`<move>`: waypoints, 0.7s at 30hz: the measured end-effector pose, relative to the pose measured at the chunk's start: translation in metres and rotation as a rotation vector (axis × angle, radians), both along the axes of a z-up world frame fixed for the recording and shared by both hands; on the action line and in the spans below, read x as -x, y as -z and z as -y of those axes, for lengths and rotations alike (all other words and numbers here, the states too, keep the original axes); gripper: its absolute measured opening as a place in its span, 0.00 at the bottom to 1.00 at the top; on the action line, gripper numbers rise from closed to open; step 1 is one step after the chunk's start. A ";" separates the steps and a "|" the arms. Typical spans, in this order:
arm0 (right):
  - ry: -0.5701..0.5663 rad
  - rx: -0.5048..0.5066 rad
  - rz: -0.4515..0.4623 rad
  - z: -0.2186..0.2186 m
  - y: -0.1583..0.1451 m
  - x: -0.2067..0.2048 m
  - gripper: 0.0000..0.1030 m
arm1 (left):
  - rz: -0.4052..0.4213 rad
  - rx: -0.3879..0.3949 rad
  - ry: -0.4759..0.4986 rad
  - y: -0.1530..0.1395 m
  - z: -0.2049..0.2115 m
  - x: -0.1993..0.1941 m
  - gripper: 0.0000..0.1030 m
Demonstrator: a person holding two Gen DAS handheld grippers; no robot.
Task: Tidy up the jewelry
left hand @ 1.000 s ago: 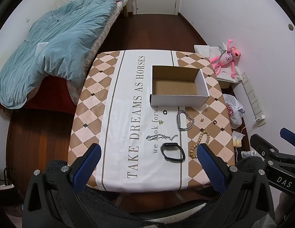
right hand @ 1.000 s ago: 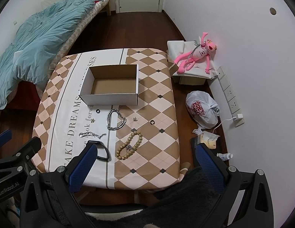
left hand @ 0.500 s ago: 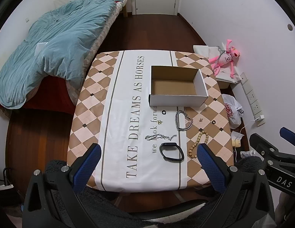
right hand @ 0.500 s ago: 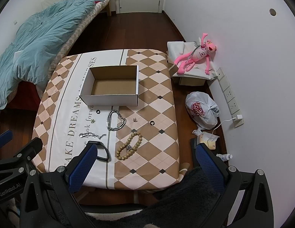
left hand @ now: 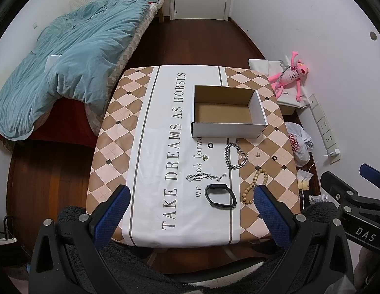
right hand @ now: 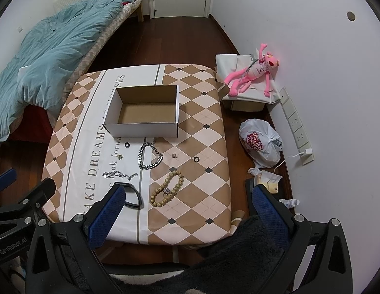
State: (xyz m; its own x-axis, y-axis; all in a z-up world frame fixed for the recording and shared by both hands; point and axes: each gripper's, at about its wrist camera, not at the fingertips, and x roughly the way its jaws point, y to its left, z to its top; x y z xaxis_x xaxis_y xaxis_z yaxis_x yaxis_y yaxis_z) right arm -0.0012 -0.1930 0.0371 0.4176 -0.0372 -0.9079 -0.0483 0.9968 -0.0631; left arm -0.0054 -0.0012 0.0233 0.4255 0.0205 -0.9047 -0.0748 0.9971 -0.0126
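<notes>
Both grippers gape empty; beads [right hand: 167, 188] lie just ahead of right gripper [right hand: 187, 210], box [right hand: 143, 112] beyond.

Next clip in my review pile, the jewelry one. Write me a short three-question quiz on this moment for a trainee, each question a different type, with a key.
1. True or false: the cardboard box already has jewelry in it.
2. Multiple choice: which piece lies nearest the table edge where the grippers are? A) thick silver chain B) black band C) small black ring
3. Fill in: both the left gripper and the right gripper are ____ and hold nothing.

Key
1. False: its brown floor is bare.
2. B. The chain and the ring lie nearer the box.
3. Open: each has its blue fingers spread wide, above the table's near edge.
</notes>
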 end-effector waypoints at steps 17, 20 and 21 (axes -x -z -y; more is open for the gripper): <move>0.105 -0.003 -0.223 0.031 0.125 -0.053 0.92 | -0.180 -0.086 0.014 0.107 0.014 -0.053 0.99; 0.127 -0.037 -0.299 0.035 0.163 -0.057 0.84 | -0.258 -0.078 0.034 0.142 0.019 -0.056 0.99; 0.136 -0.046 -0.314 0.032 0.171 -0.055 0.80 | -0.274 -0.072 0.036 0.149 0.020 -0.055 0.99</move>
